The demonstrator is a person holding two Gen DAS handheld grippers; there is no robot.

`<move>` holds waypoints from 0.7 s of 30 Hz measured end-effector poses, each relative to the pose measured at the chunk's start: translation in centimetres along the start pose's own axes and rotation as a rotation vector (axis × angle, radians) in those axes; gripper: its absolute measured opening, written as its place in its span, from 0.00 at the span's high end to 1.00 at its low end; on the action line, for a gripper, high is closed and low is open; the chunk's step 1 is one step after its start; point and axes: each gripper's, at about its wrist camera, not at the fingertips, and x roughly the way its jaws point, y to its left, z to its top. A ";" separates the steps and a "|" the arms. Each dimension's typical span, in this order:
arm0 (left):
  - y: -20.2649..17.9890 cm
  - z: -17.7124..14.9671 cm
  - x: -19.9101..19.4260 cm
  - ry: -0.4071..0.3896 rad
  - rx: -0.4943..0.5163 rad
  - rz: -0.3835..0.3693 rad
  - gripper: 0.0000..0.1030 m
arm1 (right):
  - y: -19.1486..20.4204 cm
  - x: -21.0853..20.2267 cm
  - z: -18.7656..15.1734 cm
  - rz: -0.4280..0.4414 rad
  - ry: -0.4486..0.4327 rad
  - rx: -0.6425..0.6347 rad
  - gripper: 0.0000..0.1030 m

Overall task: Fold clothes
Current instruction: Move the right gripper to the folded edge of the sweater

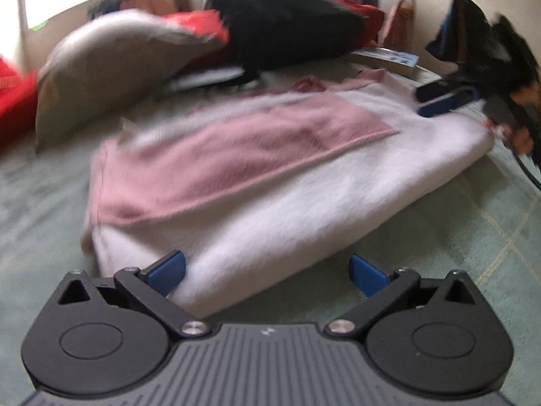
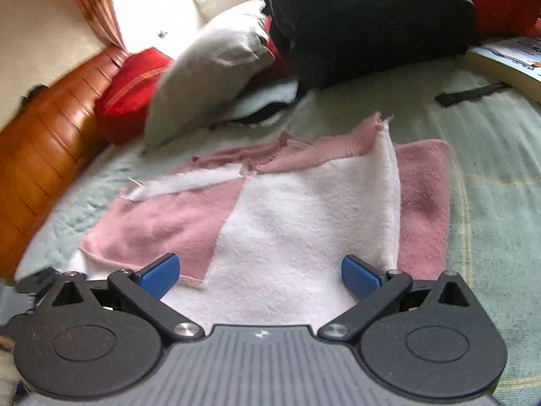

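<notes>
Cloth, pink and white, lies on the green bed already doubled over itself (edges uneven). Left claw and right claw both gape, empty, at its near edge. Judgement: mid-fold; next fold needs a matched corner grip.

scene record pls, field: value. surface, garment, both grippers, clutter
surface: pale green bedspread
garment: pink and white cloth, partly folded, lying flat
left gripper: open, at the cloth's near edge, nothing held
right gripper: open, over the white part of the cloth, nothing held
clutter: grey pillow, black bag, red cushion, book
image quality: left wrist view motion-blurred
</notes>
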 end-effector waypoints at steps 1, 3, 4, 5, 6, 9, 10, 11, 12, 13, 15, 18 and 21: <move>0.3 -0.1 -0.1 -0.006 -0.016 -0.001 0.01 | -0.3 -0.4 0.0 0.007 -0.007 0.026 0.00; 0.2 0.0 -0.5 -0.013 -0.023 -0.004 0.01 | -0.5 -1.4 0.1 0.017 -0.025 0.068 0.00; 0.2 0.1 -0.7 -0.017 -0.026 -0.006 0.01 | -0.5 -2.0 0.3 0.018 -0.039 0.076 0.00; 0.1 0.2 -0.9 -0.020 -0.030 -0.008 0.01 | -0.6 -2.7 0.3 0.016 -0.057 0.078 0.00; 0.1 0.2 -1.1 -0.024 -0.033 -0.009 0.01 | -0.7 -3.3 0.4 0.014 -0.074 0.082 0.00; 0.0 0.4 -1.7 -0.034 -0.043 -0.014 0.01 | -2.2 -4.5 1.2 0.027 -0.113 0.142 0.00; -0.1 0.4 -1.8 -0.036 -0.045 -0.016 0.01 | -2.9 -4.7 1.5 0.035 -0.121 0.173 0.00; -0.4 0.5 -1.8 -0.033 -0.042 -0.020 0.01 | -3.7 -4.7 1.8 0.050 -0.124 0.208 0.00; -0.7 0.5 -1.8 -0.031 -0.038 -0.023 0.01 | -4.7 -4.5 2.0 0.081 -0.117 0.253 0.00; -1.0 0.6 -1.8 -0.030 -0.029 -0.025 0.01 | -5.7 -4.2 2.2 0.107 -0.110 0.294 0.00; -1.7 0.7 -1.9 -0.029 -0.012 -0.027 0.01 | -6.8 -3.2 2.5 0.132 -0.093 0.343 0.00; -2.6 1.0 -2.3 -0.034 0.004 -0.034 0.01 | -7.3 -2.2 2.7 0.168 -0.086 0.359 0.00; -3.5 1.5 -2.7 -0.054 0.031 -0.046 0.01 | -7.5 -1.3 2.8 0.202 -0.083 0.369 0.00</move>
